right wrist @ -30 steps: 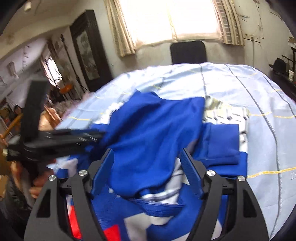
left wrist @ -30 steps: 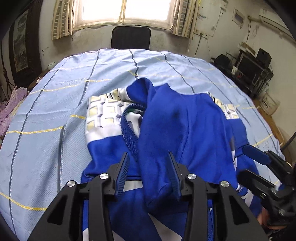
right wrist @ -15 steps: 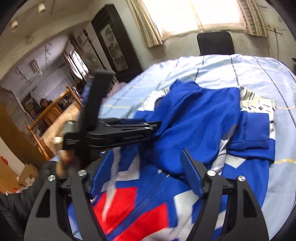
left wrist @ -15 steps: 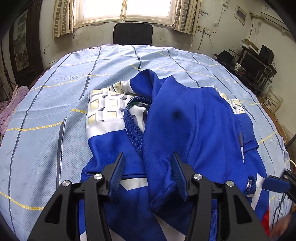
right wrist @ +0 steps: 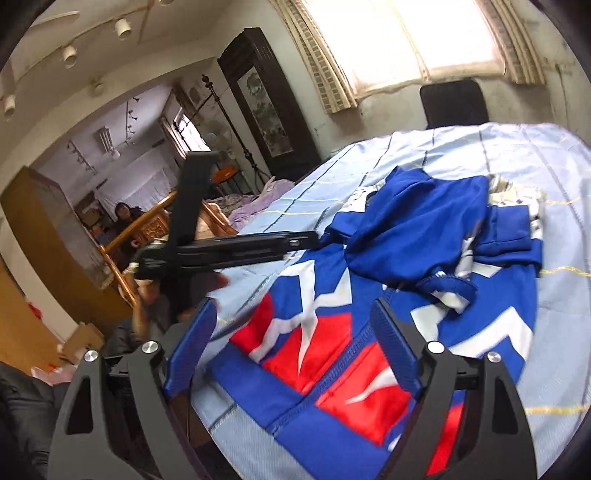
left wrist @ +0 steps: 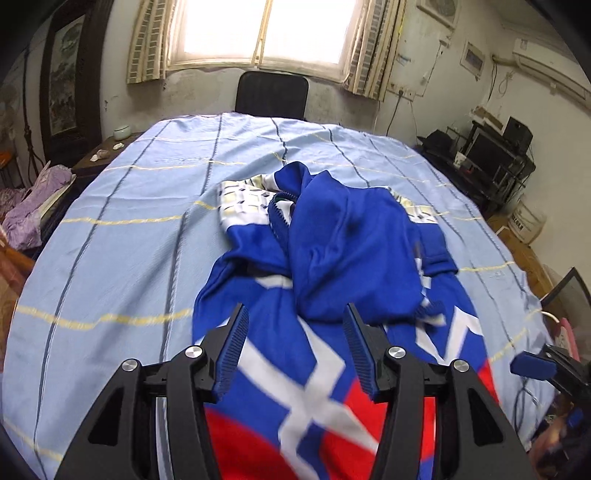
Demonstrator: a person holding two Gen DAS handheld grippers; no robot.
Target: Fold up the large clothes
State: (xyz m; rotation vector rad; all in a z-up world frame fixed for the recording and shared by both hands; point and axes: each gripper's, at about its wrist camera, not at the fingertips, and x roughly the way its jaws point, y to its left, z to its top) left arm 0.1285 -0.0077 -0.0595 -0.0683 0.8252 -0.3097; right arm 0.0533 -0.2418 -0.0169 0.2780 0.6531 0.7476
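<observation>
Left of the left gripper (left wrist: 293,334) spreads a pale blue bedsheet (left wrist: 122,258) crossed by dark and yellow lines; it covers the whole work surface. Beyond the sheet's left edge a heap of lilac cloth (left wrist: 26,218) lies, with a dark framed picture (left wrist: 68,77) on the wall above it. Straight ahead of the left gripper lies the jacket (left wrist: 343,243), blue with white and red panels, its upper part bundled back on itself beyond the fingertips and its red and white part running under them. The left gripper's jaws stand apart and grip nothing; the cloth lies below them. Beyond the jacket a black chair (left wrist: 272,94) stands under a bright window (left wrist: 264,29). To the right of the gripper a rack of dark electronics (left wrist: 491,155) fills the corner, and the right gripper (left wrist: 533,365) shows at the sheet's right edge.

The right wrist view shows what the left one lacks: a doorway to a second room (right wrist: 122,173), a wooden bed frame (right wrist: 147,229), ceiling spotlights (right wrist: 122,27), and the left gripper (right wrist: 236,247) seen side on, reaching in from the left with a hand (right wrist: 147,291) below it. The right gripper's (right wrist: 291,325) jaws are opening, with nothing pressed between them; the jacket (right wrist: 417,236) lies beneath and ahead of them, its hem near the sheet's close edge.
</observation>
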